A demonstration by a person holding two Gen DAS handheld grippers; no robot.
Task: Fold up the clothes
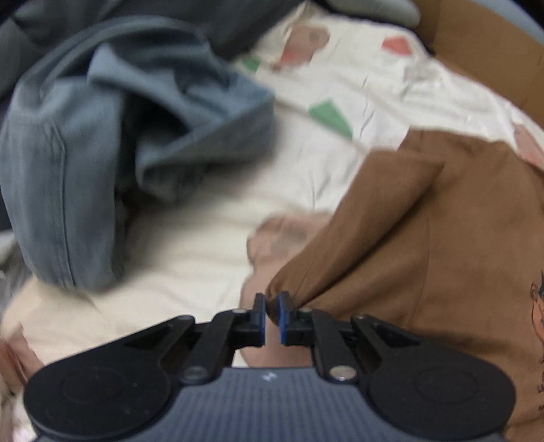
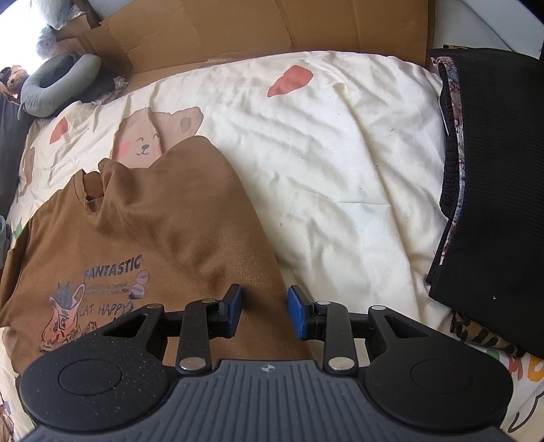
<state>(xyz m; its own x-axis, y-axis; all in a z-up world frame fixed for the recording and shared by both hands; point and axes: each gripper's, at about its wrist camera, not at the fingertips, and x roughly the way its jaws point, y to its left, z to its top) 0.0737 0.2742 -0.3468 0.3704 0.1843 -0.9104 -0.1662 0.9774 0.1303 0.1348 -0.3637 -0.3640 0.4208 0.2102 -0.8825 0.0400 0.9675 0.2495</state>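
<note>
On a cream quilt (image 2: 340, 163) printed with bears and coloured shapes, a brown shirt (image 2: 163, 238) is spread out, its cat print facing up. From the left wrist view, the left gripper (image 1: 272, 314) is seen nearly closed, a bunched corner of the shirt (image 1: 425, 238) pinched between its blue pads; the picture is blurred. Only this view shows crumpled jeans (image 1: 102, 153) lying on the quilt (image 1: 204, 238) beyond and to the left, well apart from the shirt. From the right wrist view, the right gripper (image 2: 264, 312) is seen partly open over the shirt's edge, fabric below the gap; whether the pads touch it cannot be told. Only this view shows a black garment (image 2: 493, 204) at the right, cardboard (image 2: 272, 30) along the far side, and a grey neck pillow (image 2: 57, 85) at the far left.
</note>
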